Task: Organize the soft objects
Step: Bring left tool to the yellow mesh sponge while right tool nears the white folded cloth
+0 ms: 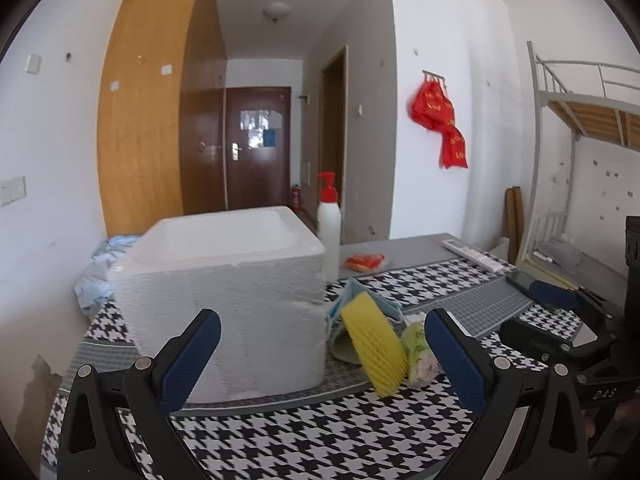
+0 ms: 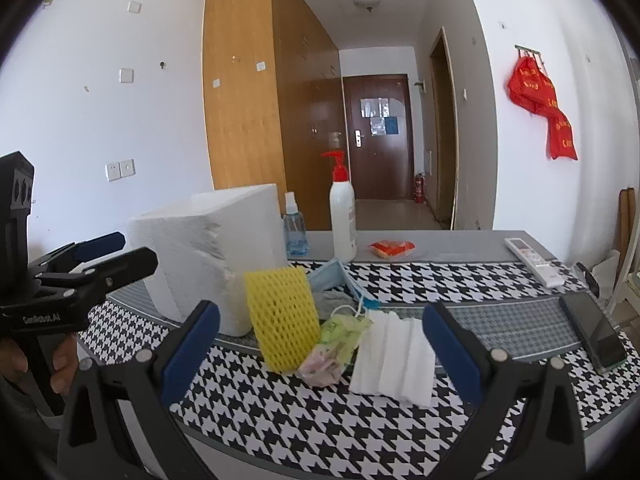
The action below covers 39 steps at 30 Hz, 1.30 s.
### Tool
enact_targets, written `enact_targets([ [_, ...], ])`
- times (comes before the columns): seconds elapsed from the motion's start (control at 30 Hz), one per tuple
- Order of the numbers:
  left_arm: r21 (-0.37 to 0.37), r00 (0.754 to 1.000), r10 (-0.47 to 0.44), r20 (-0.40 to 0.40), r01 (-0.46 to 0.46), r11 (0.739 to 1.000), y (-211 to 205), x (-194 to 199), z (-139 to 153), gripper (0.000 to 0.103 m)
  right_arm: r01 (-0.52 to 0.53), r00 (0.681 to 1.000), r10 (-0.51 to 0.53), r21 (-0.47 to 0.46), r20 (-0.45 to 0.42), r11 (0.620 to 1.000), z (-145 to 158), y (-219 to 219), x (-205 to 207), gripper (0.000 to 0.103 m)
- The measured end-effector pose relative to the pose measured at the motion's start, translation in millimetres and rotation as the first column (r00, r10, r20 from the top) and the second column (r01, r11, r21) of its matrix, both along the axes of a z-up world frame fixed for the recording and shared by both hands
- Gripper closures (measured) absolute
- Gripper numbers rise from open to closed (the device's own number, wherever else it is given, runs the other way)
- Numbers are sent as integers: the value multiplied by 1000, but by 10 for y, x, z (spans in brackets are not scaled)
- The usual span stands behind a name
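Styrofoam box (image 1: 224,300), white & open-topped, sits on the houndstooth tablecloth (image 1: 320,440) at the table's left, w/ a bundle of pale blue cloth (image 1: 100,272) behind its far left corner. Soft items are piled just right of the box: yellow foam mesh sleeve (image 2: 282,316) stands tilted against the box corner, a blue face mask (image 2: 336,278) lies behind it, a green printed plastic packet (image 2: 336,344) is touching the sleeve's right side, & a white pleated foam sheet (image 2: 394,360) lies flat on the cloth just right of the packet. Left gripper (image 1: 320,360) hovers low over the table w/ blue-padded fingers spread wide, nothing between them; box front fills its left half of view, sleeve & packet sit near its right finger. Right gripper (image 2: 320,356) is likewise spread apart & empty, w/ the sleeve, packet & white sheet framed between its fingers but not touched. From the right wrist view the left gripper shows at far left, held by a hand (image 2: 24,364) on its grip. Further back: white pump bottle (image 2: 343,216) w/ red top, a small blue spray bottle (image 2: 294,228) beside the box, an orange-red wrapped packet (image 2: 392,249) on the grey strip, a white remote (image 2: 534,260) & a dark phone (image 2: 596,330) toward the right edge. Red bags (image 2: 544,108) hang on the right wall.
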<state>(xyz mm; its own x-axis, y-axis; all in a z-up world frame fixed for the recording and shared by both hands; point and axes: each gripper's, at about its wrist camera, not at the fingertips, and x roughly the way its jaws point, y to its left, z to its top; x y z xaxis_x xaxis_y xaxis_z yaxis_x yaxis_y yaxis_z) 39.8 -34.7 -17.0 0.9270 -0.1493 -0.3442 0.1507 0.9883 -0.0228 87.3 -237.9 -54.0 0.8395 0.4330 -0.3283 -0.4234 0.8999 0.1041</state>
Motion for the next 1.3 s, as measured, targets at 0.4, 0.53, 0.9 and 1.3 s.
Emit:
enact_targets([
  [0.4, -21, 996, -38, -86, 37, 999, -108, 231, -150, 1, 17, 999, -17, -2, -41, 1000, -122, -94, 141, 1],
  [0.53, -15, 993, -47, -109, 46, 999, -157, 297, -207, 1, 22, 998, -22, -1, -60, 1000, -172, -113, 203, 1],
  [0.9, -26, 982, -68, -174, 64, 998, -232, 465, -350, 1, 32, 995, -33, -11, -95, 999, -245, -150, 319, 1],
  [1.3, -31, 972, -91, -215, 87, 996, -305, 578, -449, 1, 41, 992, -42, -15, -120, 999, -311, -187, 386, 1],
])
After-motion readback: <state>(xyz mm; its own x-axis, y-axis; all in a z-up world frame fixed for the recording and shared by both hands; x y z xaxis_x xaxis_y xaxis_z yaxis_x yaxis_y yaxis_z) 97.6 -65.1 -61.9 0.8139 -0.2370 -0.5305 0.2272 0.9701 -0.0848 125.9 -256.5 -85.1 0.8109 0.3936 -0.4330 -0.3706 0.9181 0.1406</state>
